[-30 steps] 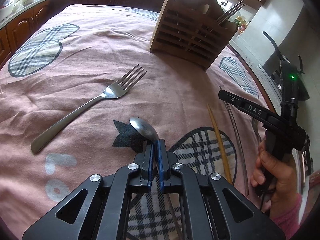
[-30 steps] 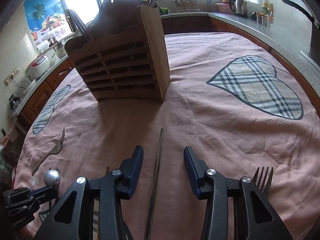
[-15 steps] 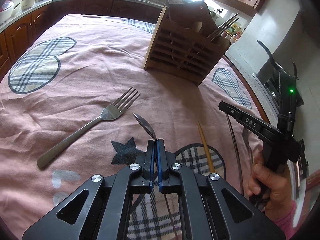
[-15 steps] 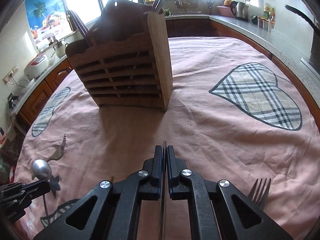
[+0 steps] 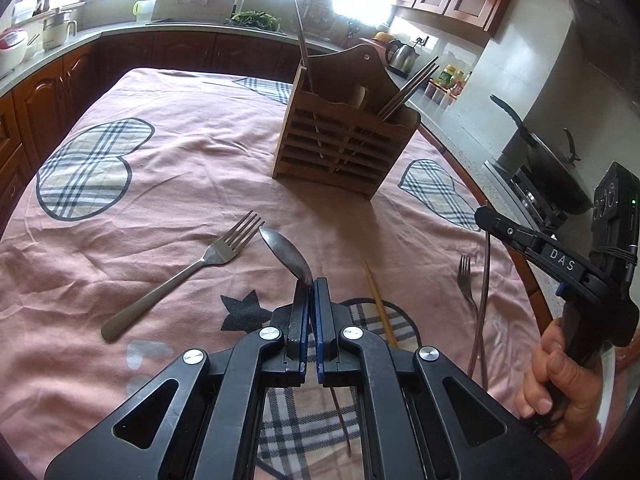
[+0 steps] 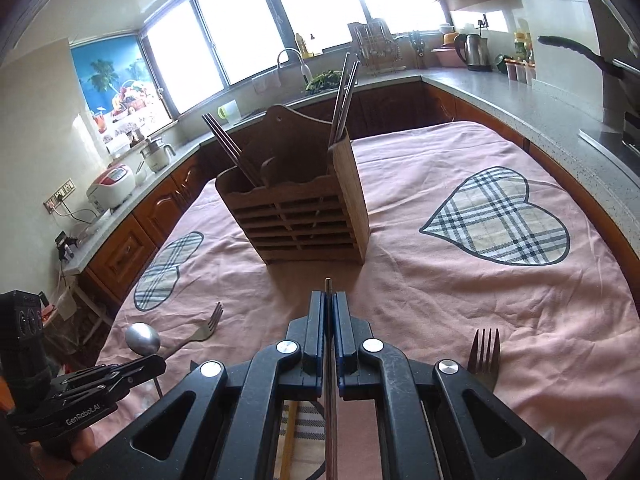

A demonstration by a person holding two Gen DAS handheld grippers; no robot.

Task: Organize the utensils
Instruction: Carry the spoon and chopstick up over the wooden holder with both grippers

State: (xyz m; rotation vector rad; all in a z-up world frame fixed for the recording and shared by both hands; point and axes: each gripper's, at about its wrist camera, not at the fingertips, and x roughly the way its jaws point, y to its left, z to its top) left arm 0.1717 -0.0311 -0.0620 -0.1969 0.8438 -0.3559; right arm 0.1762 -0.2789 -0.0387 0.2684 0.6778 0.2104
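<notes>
a slatted wooden utensil holder [image 5: 340, 148] with a scalloped front rim and a rounded back panel stands upright on a pink cloth [image 5: 180, 168] printed with plaid hearts; thin metal chopsticks [image 6: 345, 92] lean out of its compartments. the left gripper [image 5: 311, 286], black with blue pads, is pressed together on the neck of a dull steel spoon [image 5: 286, 254], whose oval bowl sticks up ahead of the fingertips, clear of the cloth. the right gripper [image 6: 329, 300] is pinched on a slim metal chopstick [image 6: 328, 286], its blunt tip poking just past the pads and pointing toward the holder, which sits well ahead of it. on the cloth, a steel fork [image 5: 180, 276] lies to the left of the spoon, tines toward the holder. a pale wooden chopstick [image 5: 378, 300] lies just right of the left gripper, and a second fork [image 6: 484, 350] rests beside the right gripper. nothing lies between either gripper and the holder.
</notes>
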